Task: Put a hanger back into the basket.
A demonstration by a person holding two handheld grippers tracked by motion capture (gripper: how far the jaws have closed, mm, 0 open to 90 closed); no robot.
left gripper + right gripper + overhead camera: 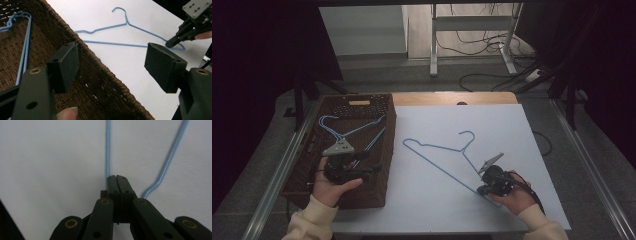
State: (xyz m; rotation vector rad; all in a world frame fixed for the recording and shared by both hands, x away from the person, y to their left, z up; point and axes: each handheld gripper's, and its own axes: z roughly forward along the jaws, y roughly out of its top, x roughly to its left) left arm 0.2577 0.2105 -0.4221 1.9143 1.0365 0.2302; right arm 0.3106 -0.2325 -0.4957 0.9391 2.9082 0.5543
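Note:
A blue wire hanger (437, 148) (120, 25) lies flat on the white table top (512, 150). My right gripper (481, 190) (116, 178) is down at the hanger's near right corner. Its jaws are pressed together, and the hanger's wire (108, 147) runs in behind the pads on both sides. The left gripper view shows that right gripper (172, 42) with its tip on the hanger's end. My left gripper (373, 170) (112, 62) hovers over the brown wicker basket (384, 150) (100, 75) with its jaws wide apart and nothing between them. Blue hangers (352, 131) (25, 37) lie inside the basket.
The basket stands at the table's left edge, beside the white top. Behind the table are a wooden strip (452, 98), a desk frame (434, 45) and loose cables (492, 45) on the floor. Metal rails (592, 170) run along both sides.

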